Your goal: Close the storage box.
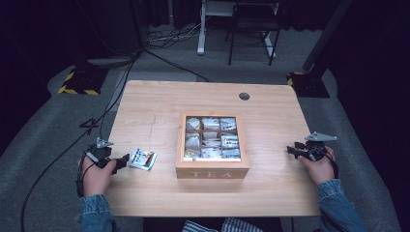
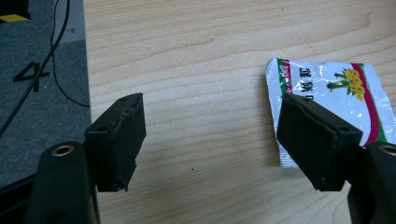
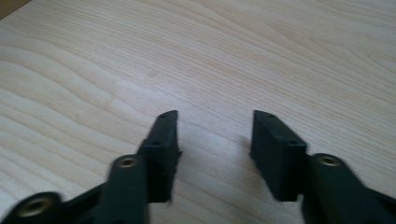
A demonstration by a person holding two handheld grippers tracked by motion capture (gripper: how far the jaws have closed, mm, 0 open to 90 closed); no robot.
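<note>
A wooden box marked TEA sits lid-off at the table's middle, its compartments filled with several tea packets. One loose white packet with red, green and yellow print lies on the table left of the box. My left gripper rests at the table's left edge, pointing at that packet. In the left gripper view the left gripper stands open; its right jaw overlaps the packet's near corner, with bare wood between the jaws. My right gripper rests at the right edge, and it is open over bare wood.
The wooden table has a round cable hole at the back right. Cables trail over grey floor to the left. A chair and a desk leg stand beyond the table's far edge.
</note>
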